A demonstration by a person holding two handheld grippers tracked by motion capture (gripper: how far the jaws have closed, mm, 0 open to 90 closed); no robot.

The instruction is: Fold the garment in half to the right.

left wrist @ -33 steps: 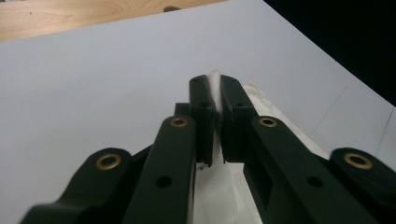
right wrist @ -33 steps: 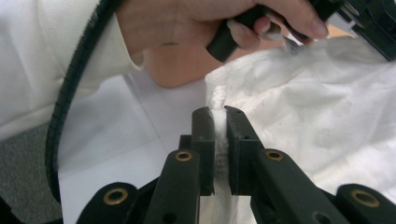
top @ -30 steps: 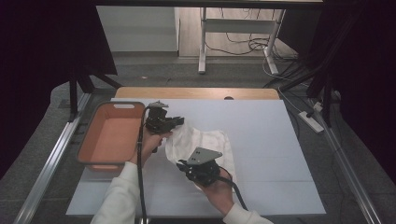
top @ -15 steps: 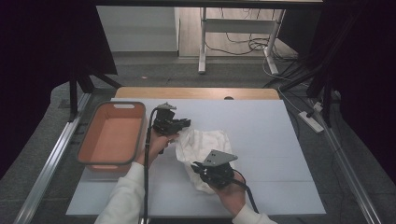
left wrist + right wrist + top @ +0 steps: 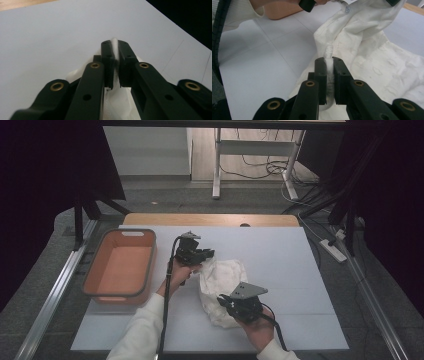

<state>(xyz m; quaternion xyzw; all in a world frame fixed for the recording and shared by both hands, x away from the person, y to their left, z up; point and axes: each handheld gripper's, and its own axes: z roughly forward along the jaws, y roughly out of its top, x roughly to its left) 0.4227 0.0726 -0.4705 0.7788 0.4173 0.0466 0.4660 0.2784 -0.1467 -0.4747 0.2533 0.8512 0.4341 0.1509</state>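
Pinching white cloth (image 5: 222,282) edges, both tongs mid-table (image 5: 300,270), basket (image 5: 120,267) leftward.

**Black grippers, white sleeves**

The person wore white ribbed sleeves (image 5: 142,327). The left gripper (image 5: 114,50) and the right gripper (image 5: 328,65) were both black, each with two flat jaws on long arms with brass-coloured rivets. A black cable (image 5: 167,285) hung from the left one. The right one carried a grey three-cornered plate (image 5: 248,290) on top.

An orange bin (image 5: 120,267) (rounded corners) sits on the white table (image 5: 300,265), left edge.
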